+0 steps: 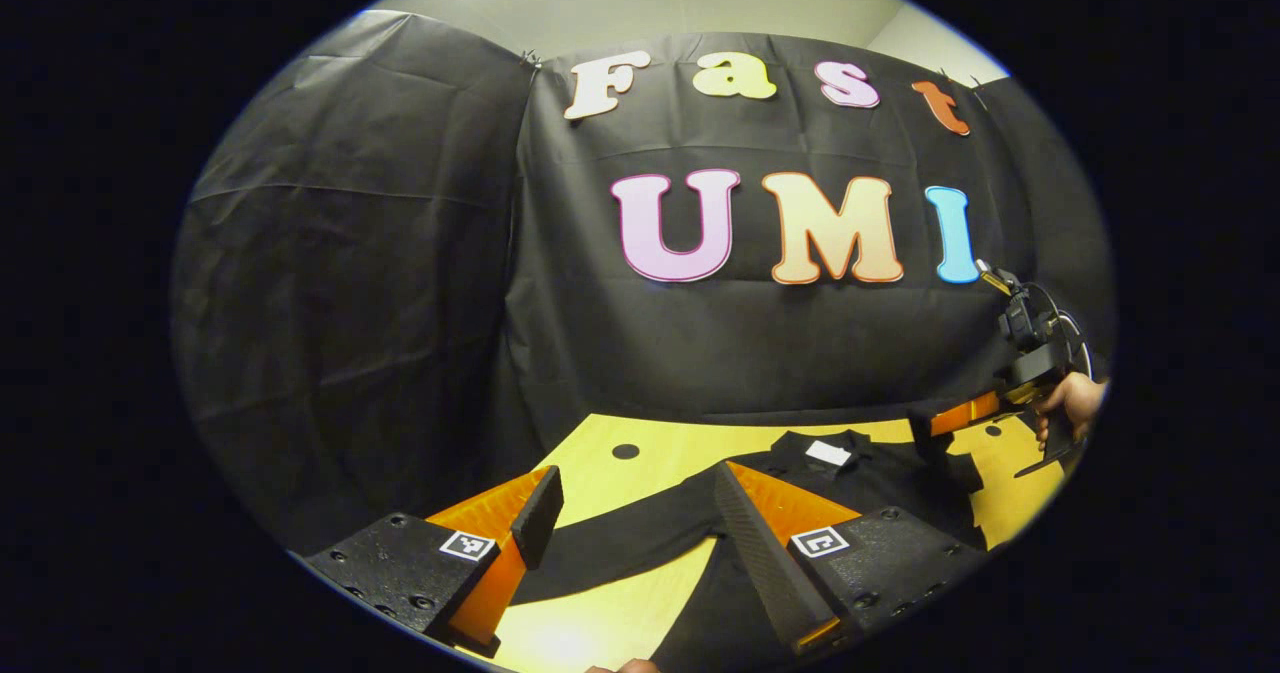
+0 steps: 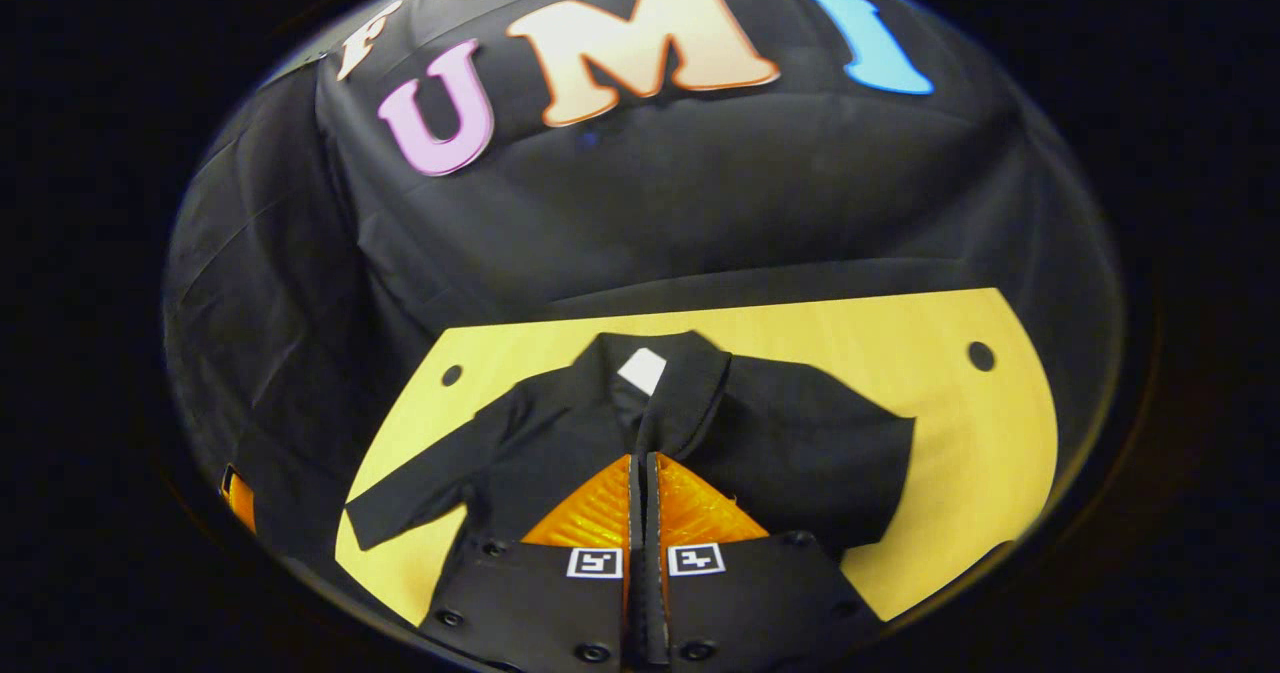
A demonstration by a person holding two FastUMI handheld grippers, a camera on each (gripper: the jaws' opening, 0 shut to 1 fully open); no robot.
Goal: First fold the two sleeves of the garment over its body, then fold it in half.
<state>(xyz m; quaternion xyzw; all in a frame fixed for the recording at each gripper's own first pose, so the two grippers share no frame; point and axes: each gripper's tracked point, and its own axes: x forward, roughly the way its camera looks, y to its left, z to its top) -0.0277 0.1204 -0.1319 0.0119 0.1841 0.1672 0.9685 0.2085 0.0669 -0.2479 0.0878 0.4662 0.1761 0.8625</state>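
Garment: black shirt [image 2: 620,433] flat on the table, white neck tag [image 2: 641,370] blank, collar toward the wall.
Table: yellow wood [image 2: 940,423], round holes near the far corners.
Room: black cloth wall [image 1: 350,253].
Left gripper [image 1: 630,523]: fingers spread wide above one sleeve [image 1: 610,543].
Right gripper [image 2: 642,493]: fingers pressed together over the shirt; whether cloth is pinched, cannot tell.

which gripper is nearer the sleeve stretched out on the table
Left. The left gripper hovers just above the sleeve, jaws open; the right gripper is over the garment body.
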